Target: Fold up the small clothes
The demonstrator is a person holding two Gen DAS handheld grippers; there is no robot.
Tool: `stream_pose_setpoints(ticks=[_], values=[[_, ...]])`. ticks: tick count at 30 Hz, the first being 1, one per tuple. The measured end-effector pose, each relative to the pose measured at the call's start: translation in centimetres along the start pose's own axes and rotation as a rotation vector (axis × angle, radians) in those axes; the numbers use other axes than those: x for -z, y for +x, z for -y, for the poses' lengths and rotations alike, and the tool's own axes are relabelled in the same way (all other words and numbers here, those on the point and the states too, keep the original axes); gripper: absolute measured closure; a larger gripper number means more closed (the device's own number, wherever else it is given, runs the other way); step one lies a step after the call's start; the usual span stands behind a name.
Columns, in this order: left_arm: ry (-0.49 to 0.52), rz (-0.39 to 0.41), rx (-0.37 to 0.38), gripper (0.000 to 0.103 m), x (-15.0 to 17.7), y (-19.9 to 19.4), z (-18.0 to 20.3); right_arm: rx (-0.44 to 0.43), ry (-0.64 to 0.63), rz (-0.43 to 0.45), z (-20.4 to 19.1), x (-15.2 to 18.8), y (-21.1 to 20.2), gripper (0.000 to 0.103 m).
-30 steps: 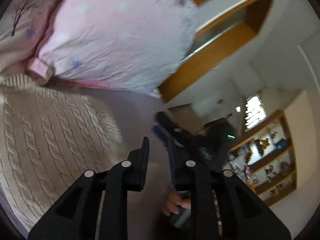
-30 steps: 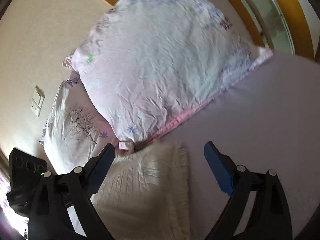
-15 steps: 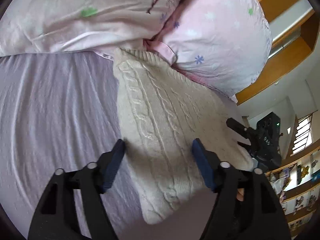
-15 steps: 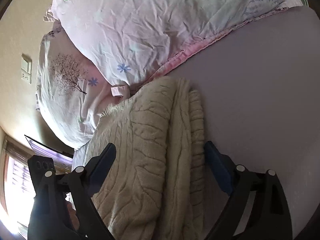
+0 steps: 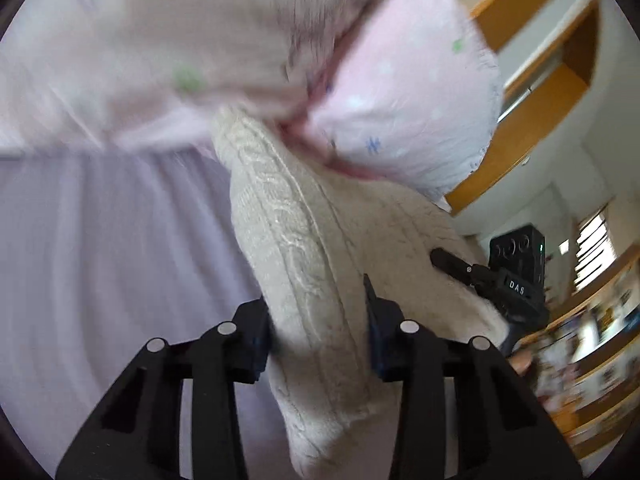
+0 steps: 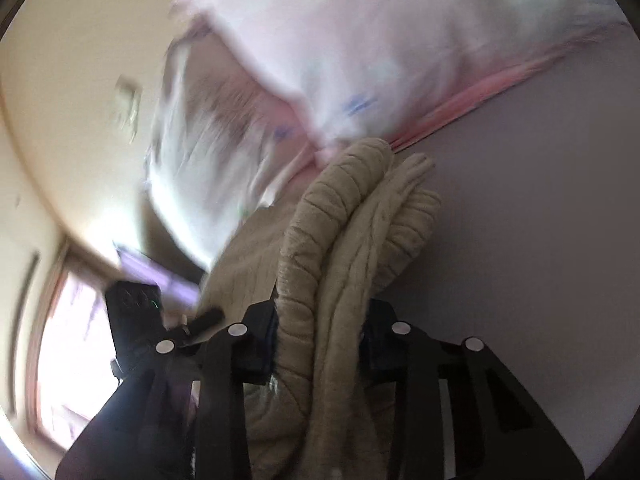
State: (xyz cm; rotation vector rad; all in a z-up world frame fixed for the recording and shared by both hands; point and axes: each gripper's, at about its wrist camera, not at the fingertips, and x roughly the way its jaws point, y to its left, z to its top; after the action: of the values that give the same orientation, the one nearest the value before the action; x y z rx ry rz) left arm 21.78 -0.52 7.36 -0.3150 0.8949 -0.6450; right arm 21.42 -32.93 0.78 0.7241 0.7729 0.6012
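Observation:
A cream cable-knit sweater (image 5: pixel 316 248) lies folded on the lilac bed sheet (image 5: pixel 100 248), its far end against the pillows. My left gripper (image 5: pixel 316 332) is shut on the sweater's left edge, the knit bunched between its jaws. My right gripper (image 6: pixel 320 340) is shut on the sweater's other edge (image 6: pixel 352 240), where thick folded layers pass between its jaws. The right gripper also shows in the left wrist view (image 5: pixel 448 260), resting on the sweater's right side. The left gripper shows in the right wrist view (image 6: pixel 200 318).
Two pink and white patterned pillows (image 5: pixel 400 92) lie at the head of the bed, touching the sweater. A wooden headboard (image 5: pixel 532 92) stands behind them. Shelves (image 5: pixel 592 340) line the room at the right. A window (image 6: pixel 68 344) and a beige wall (image 6: pixel 60 80) are at the left.
Both grippers were open around the sweater's edges half a second ago; now both have closed on the knit. The edges are bunched and the views are blurred by motion.

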Motion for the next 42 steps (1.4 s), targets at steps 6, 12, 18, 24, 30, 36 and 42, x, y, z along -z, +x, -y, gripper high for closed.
stream_pose_setpoints(ticks=[6, 12, 18, 24, 30, 36, 42], values=[[0.02, 0.072, -0.225, 0.055, 2.3, -4.9, -4.0, 0.166, -0.058, -0.05, -2.9, 1.0, 2.4, 0.055], [0.055, 0.133, -0.143, 0.046, 3.3, -7.5, -2.6, 0.194, -0.127, -0.023, -5.7, 2.0, 1.0, 0.055], [0.147, 0.1, -0.106, 0.044, 3.5, -4.7, 1.7, 0.305, -0.187, -0.032, -5.0, 3.5, 2.9, 0.09], [0.207, 0.055, -0.12, 0.044, 4.3, -2.9, 2.9, 0.431, -0.093, 0.058, -2.6, 3.0, 0.4, 0.093], [0.297, 0.105, -0.106, 0.032, 4.6, -3.2, 5.2, 0.351, -0.199, 0.208, -8.1, 4.7, -2.9, 0.039], [0.273, -0.004, -0.175, 0.027, 3.9, 0.6, 5.2, 0.377, -0.209, -0.001, -8.4, 4.7, 2.1, 0.039], [0.252, 0.001, -0.142, 0.027, 5.9, -1.8, 5.1, 0.365, -0.185, 0.012, -8.2, 6.0, 0.4, 0.025]])
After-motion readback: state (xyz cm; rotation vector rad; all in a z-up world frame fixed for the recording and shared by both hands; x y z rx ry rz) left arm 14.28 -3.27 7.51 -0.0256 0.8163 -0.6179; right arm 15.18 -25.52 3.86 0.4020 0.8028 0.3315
